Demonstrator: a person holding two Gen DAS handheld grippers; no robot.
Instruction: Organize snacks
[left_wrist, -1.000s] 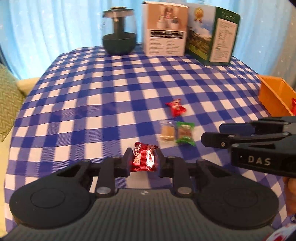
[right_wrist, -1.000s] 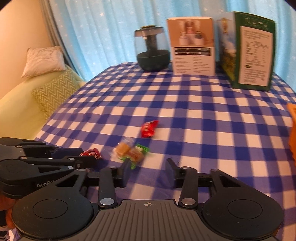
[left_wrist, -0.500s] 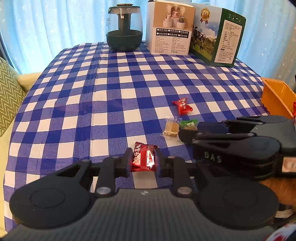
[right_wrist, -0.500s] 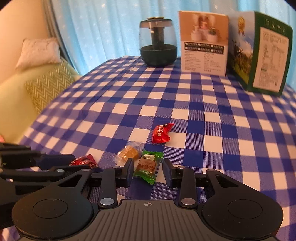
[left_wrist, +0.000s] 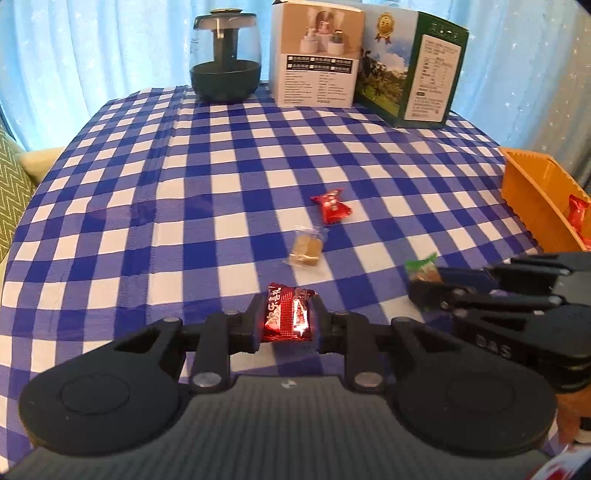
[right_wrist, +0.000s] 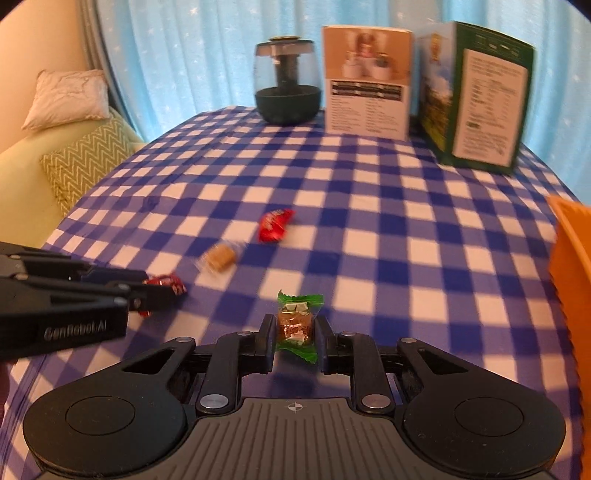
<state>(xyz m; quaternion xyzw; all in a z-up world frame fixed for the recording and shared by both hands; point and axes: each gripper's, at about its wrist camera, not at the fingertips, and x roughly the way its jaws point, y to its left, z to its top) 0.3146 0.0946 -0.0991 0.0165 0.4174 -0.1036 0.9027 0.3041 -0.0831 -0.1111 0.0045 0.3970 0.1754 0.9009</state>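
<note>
My left gripper (left_wrist: 286, 317) is shut on a dark red foil snack (left_wrist: 287, 313) and holds it just above the checked tablecloth; it also shows in the right wrist view (right_wrist: 162, 290). My right gripper (right_wrist: 294, 328) is shut on a green-wrapped snack (right_wrist: 297, 321), lifted off the cloth; it shows in the left wrist view (left_wrist: 423, 271) too. A clear-wrapped tan candy (left_wrist: 306, 246) (right_wrist: 221, 255) and a bright red candy (left_wrist: 331, 206) (right_wrist: 274, 225) lie on the cloth. An orange basket (left_wrist: 532, 195) (right_wrist: 570, 251) with red snacks stands at the right edge.
At the table's far side stand a dark glass jar (left_wrist: 225, 59) (right_wrist: 287, 79), a white box (left_wrist: 316, 55) (right_wrist: 367, 79) and a green box (left_wrist: 413, 66) (right_wrist: 476, 96). A sofa with cushions (right_wrist: 74, 162) is off the left edge.
My right gripper closed on the green snack and lifted it away to the right from the tan candy. My left gripper kept hold of the dark red snack.
</note>
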